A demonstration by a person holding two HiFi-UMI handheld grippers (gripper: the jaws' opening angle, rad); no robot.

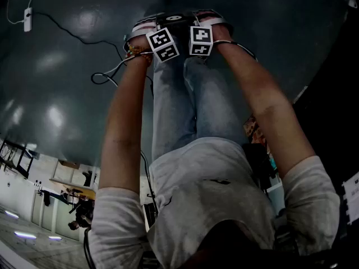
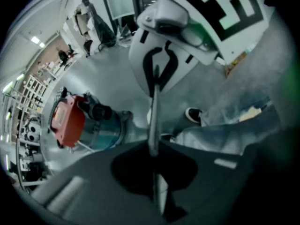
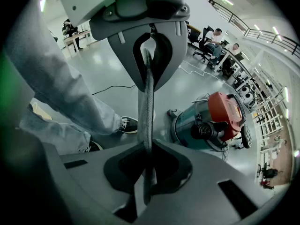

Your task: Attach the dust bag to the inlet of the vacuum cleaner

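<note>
Left claw (image 2: 153, 149) and right claw (image 3: 147, 149) are each clamped on one thin grey sheet, seen edge-on between them, probably the dust bag (image 3: 146, 102). Well beyond them sits the vacuum cleaner (image 3: 211, 121), so attaching is left. Its inlet (image 3: 204, 130) shows only from outside, and the bag's opening is hidden.

text: none legible | brands, numbers: none | marker cubes (image 1: 162, 43): coded squares only

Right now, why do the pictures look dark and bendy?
Head view: dim, with lamp glare on the floor. Left gripper view: blurry, the vacuum cleaner smeared. Right gripper view: sharper on the dust bag, but its wide lens bends the edges round.
</note>
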